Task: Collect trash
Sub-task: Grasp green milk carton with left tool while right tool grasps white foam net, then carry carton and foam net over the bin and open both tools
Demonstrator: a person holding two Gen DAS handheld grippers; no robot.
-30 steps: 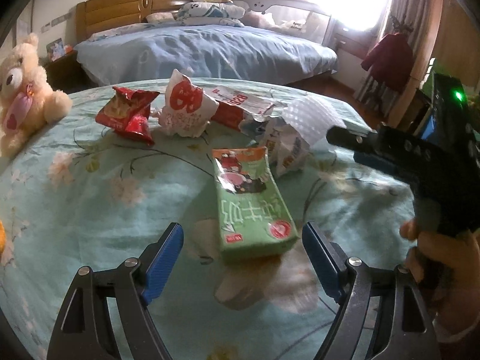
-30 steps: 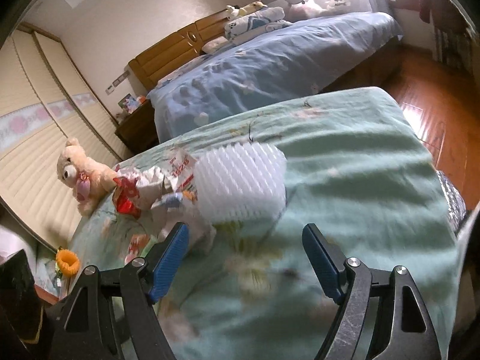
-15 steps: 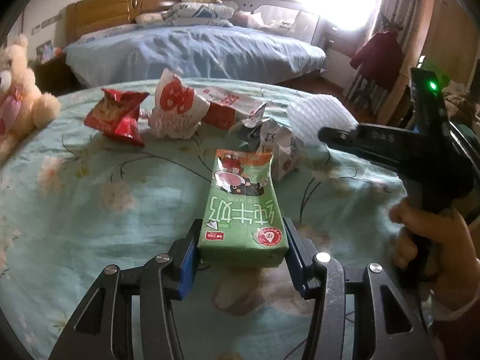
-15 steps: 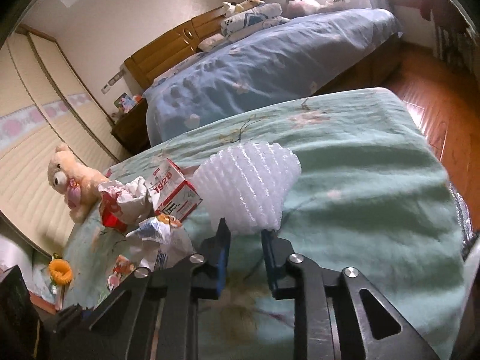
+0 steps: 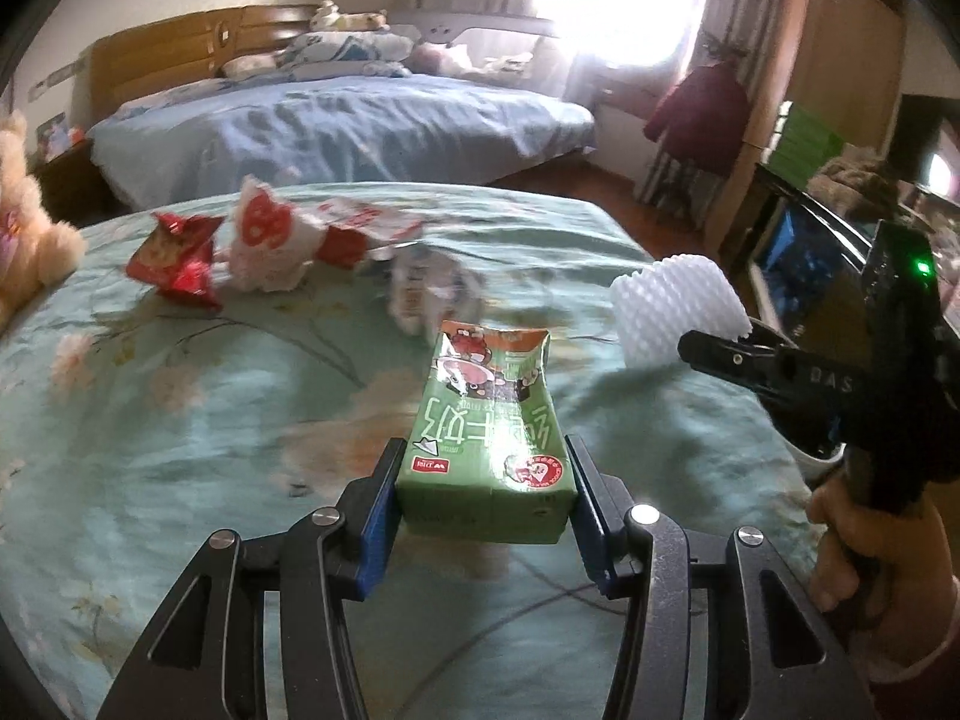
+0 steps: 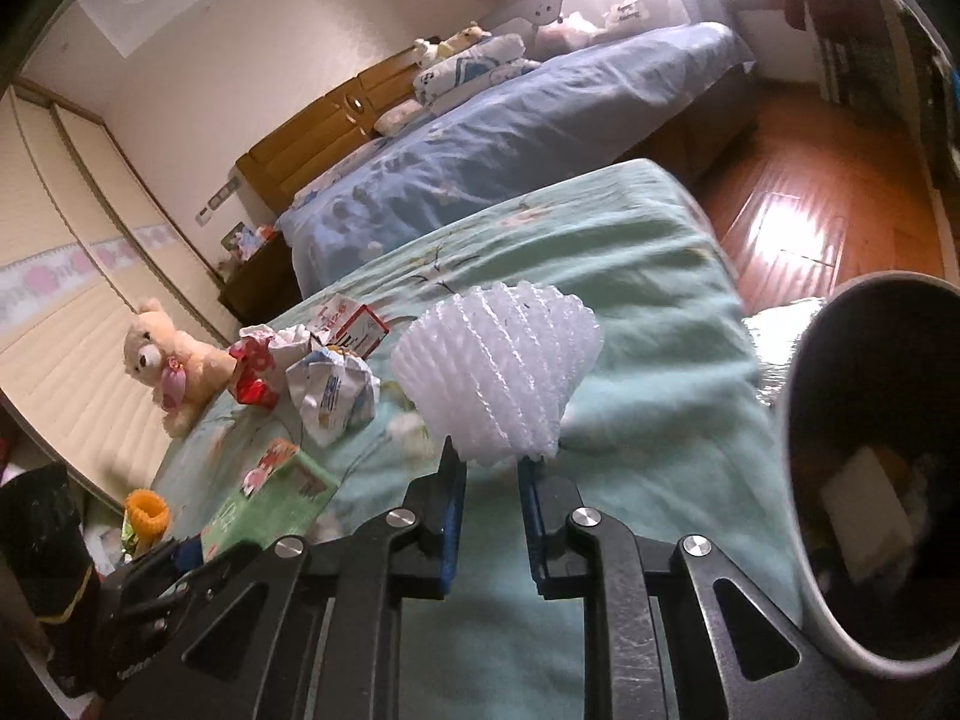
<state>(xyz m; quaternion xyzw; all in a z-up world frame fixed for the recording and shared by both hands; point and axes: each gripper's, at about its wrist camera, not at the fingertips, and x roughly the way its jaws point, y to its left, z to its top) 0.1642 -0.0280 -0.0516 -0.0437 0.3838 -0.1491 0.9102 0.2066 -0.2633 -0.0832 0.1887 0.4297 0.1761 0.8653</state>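
A bed covered in a pale green floral sheet (image 5: 180, 480) fills the foreground, with a second bed under a blue quilt (image 5: 336, 126) behind it. At far left a cream teddy bear (image 6: 165, 360) sits on the sheet's edge. Just to its right lies a cluster of litter: a crumpled red snack packet (image 5: 180, 264), a white wrapper with red print (image 5: 267, 246), a red and white carton (image 6: 351, 324) and a crushed white bag (image 6: 333, 390). Nearer, the left gripper (image 5: 483, 498) has its blue pads pressed against the sides of a green milk carton (image 5: 486, 438), pinching it above the sheet. Further right, the right gripper (image 6: 489, 480), its jaws drawn close, pinches the base of a white foam fruit net (image 6: 501, 372). At far right stands a dark bin (image 6: 804, 420) holding scraps, beside the bed
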